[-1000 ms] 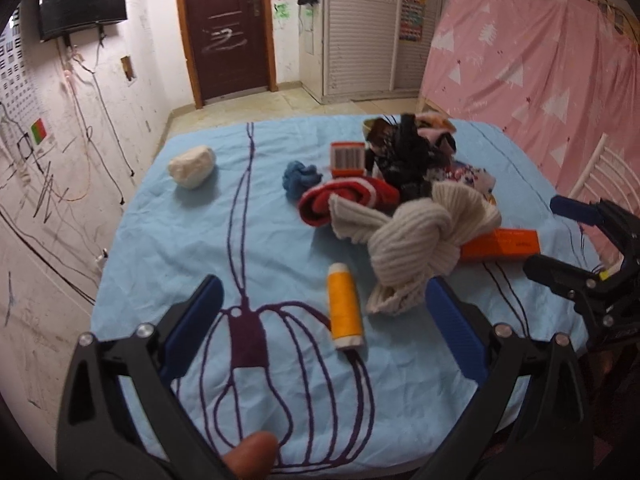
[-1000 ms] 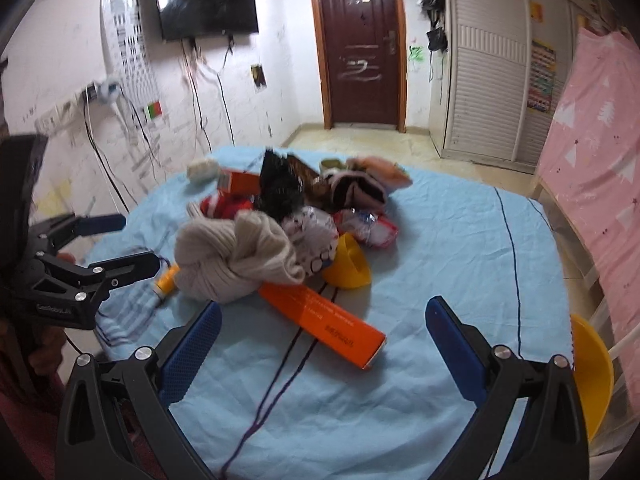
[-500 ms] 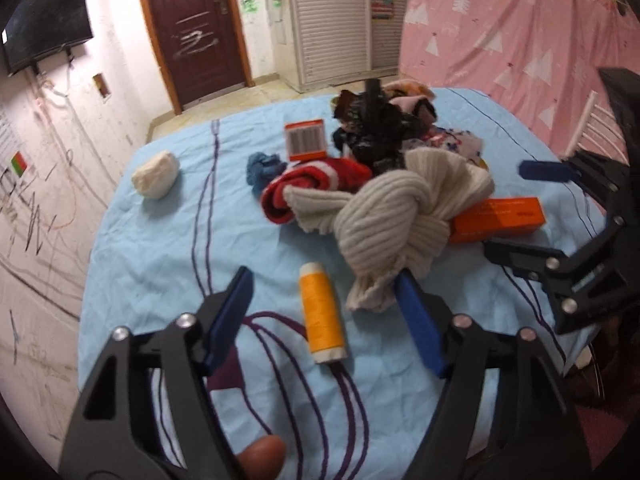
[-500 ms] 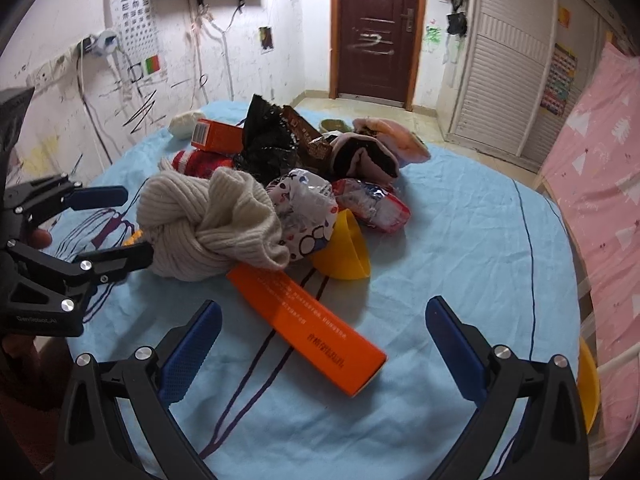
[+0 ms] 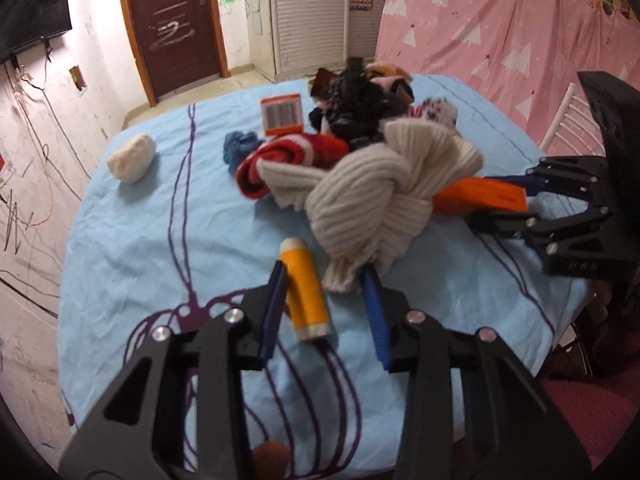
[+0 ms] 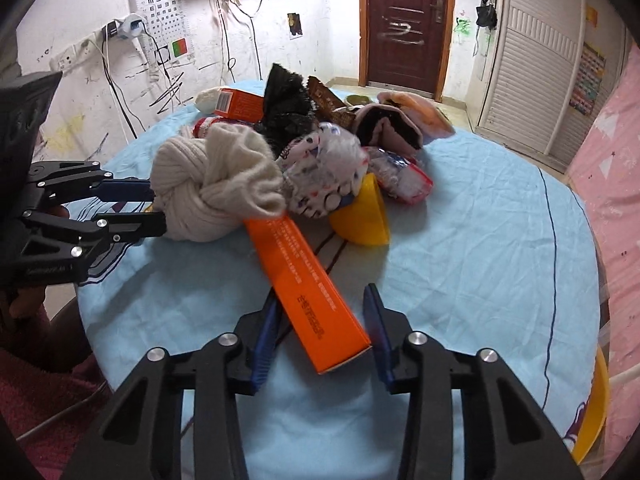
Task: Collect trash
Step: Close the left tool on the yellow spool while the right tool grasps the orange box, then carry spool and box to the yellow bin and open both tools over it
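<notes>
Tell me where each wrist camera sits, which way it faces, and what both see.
Left wrist: behind the left gripper, facing the yellow spool; a fingertip shows below.
Right wrist: behind the right gripper, facing the long orange box; left hand shows.
Shared: the knotted cream scarf, orange box, blue tablecloth, brown door.

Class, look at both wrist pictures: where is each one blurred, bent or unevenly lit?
Left wrist view: the black bag and the knitted bundle are smeared, as if by motion; the door leans, and the corners go dark. Right wrist view: sharper, the orange box has readable print; the cupboard bows outward, and a dark ring rims the frame.
</notes>
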